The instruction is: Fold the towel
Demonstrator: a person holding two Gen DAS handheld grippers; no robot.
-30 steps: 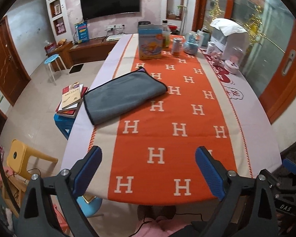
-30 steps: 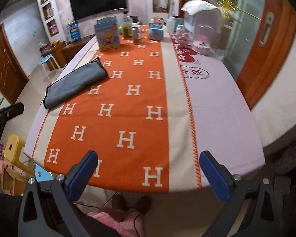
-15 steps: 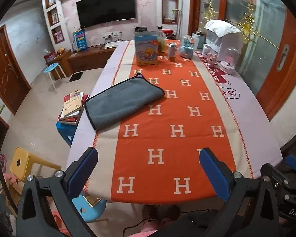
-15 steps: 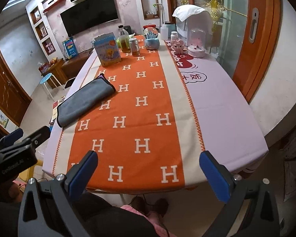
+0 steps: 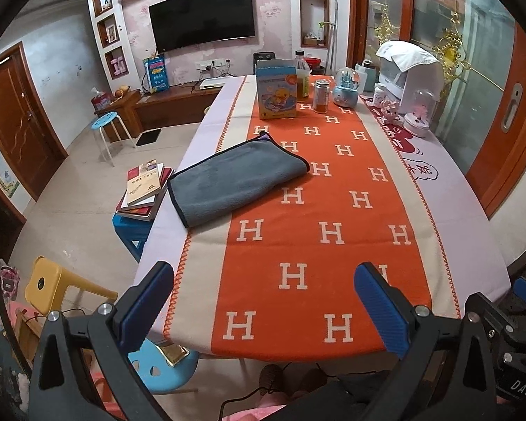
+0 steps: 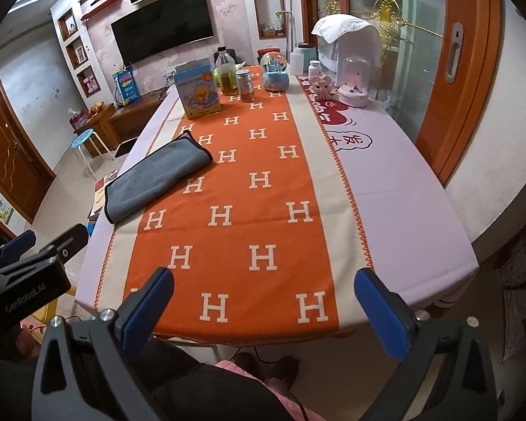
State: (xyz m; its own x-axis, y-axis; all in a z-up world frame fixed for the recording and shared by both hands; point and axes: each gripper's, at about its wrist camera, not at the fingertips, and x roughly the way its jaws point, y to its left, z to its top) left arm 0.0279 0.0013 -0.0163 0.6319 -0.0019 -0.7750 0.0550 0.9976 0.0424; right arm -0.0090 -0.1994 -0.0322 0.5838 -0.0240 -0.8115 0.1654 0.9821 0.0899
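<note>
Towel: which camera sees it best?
The left wrist view: the towel is bigger and nearer the middle there, with its dark edging clear. In the right wrist view the towel is smaller, off to the left, and looks narrower.

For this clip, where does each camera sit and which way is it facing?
Left wrist: on the left gripper, off the table's near end, facing down its length at the towel; both open fingers show, and the right gripper at lower right.
Right wrist: on the right gripper, same end, facing the same way; both open fingers and the left gripper at left show.
Shared: towel, blue box, TV.
</note>
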